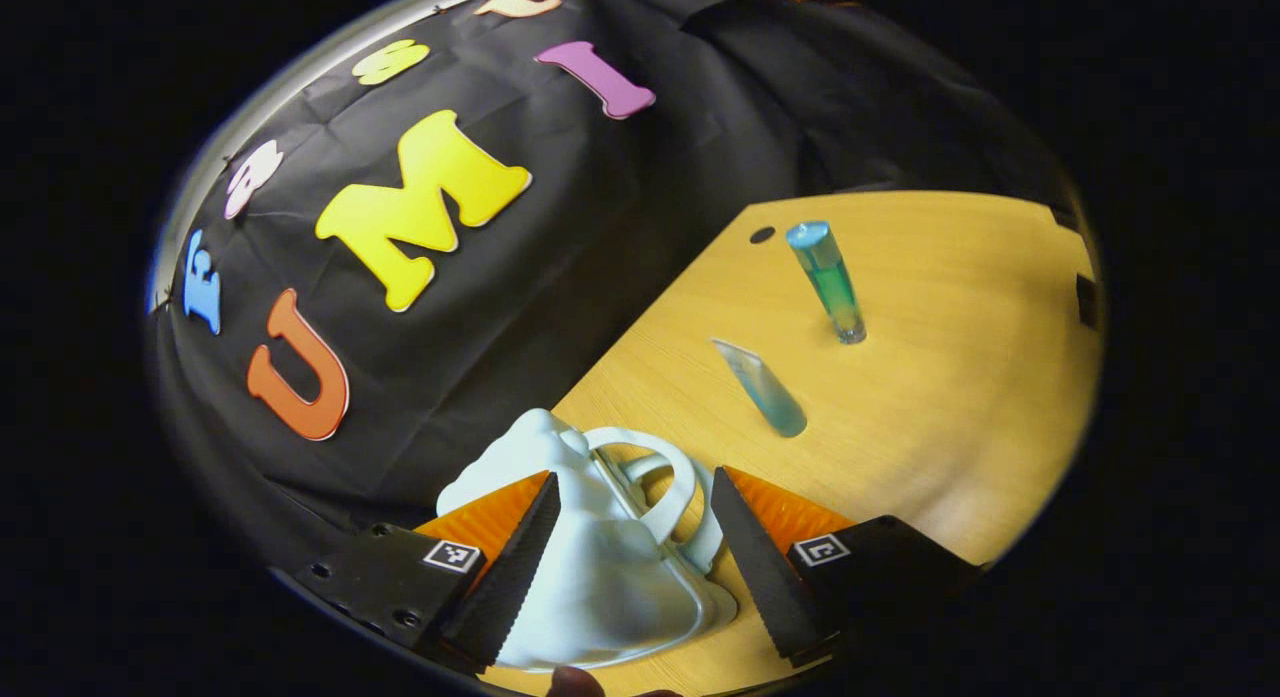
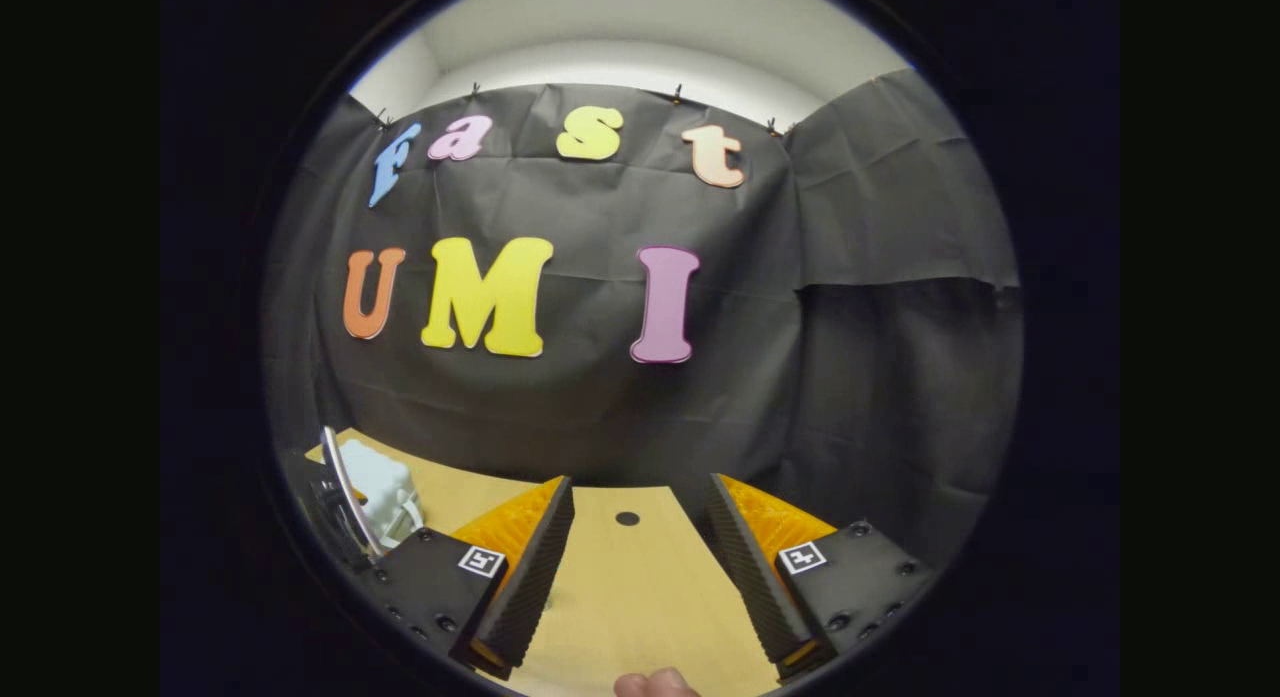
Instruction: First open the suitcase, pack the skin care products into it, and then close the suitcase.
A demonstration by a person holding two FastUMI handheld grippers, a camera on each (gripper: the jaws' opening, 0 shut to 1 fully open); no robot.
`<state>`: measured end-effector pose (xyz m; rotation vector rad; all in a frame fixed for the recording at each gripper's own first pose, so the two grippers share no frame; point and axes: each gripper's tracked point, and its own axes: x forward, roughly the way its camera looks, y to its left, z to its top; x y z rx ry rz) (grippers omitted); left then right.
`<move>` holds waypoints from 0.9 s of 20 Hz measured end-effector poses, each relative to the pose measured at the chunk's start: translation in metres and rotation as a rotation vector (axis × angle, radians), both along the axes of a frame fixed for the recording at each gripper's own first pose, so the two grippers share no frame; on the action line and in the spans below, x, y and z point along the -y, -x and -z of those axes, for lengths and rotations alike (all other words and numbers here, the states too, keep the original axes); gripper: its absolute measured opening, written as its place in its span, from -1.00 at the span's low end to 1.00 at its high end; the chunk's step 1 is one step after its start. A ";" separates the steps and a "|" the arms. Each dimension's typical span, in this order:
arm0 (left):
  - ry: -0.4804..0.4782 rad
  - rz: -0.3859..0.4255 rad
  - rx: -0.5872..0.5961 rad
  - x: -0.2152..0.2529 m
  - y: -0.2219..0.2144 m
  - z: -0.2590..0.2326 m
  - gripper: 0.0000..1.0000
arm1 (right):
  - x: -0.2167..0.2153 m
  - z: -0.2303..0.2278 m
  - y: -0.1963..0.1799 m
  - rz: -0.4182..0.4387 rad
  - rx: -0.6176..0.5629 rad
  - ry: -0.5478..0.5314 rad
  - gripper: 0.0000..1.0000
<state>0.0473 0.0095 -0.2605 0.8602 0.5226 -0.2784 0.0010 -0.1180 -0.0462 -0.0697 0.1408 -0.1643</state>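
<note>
White hard-shell suitcase, rigid, light, smooth; take by handle. Left gripper wide open astride it; right gripper open, empty.

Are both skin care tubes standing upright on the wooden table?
No. The blue-capped green tube stands upright on the wooden table, but the pale blue squeeze tube lies flat beside it.

- I am holding my right gripper level above the light wooden tabletop, its jaws standing wide apart with nothing between them.
- A small dark round hole is showing in the tabletop ahead of me.
- A small white hard-shell suitcase is sitting far to my left, by the table's back edge.
- A fingertip is peeking in at the bottom.
</note>
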 end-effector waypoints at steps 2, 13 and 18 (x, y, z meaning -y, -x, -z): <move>-0.050 0.002 -0.049 -0.001 -0.004 0.019 0.94 | 0.011 0.002 0.003 0.029 -0.009 0.003 0.60; -0.186 0.006 -0.123 -0.011 -0.035 0.053 0.30 | 0.040 0.008 0.013 0.134 -0.036 0.011 0.60; -0.170 0.003 -0.149 -0.006 -0.033 0.056 -0.31 | 0.039 0.011 0.020 0.148 -0.047 0.011 0.60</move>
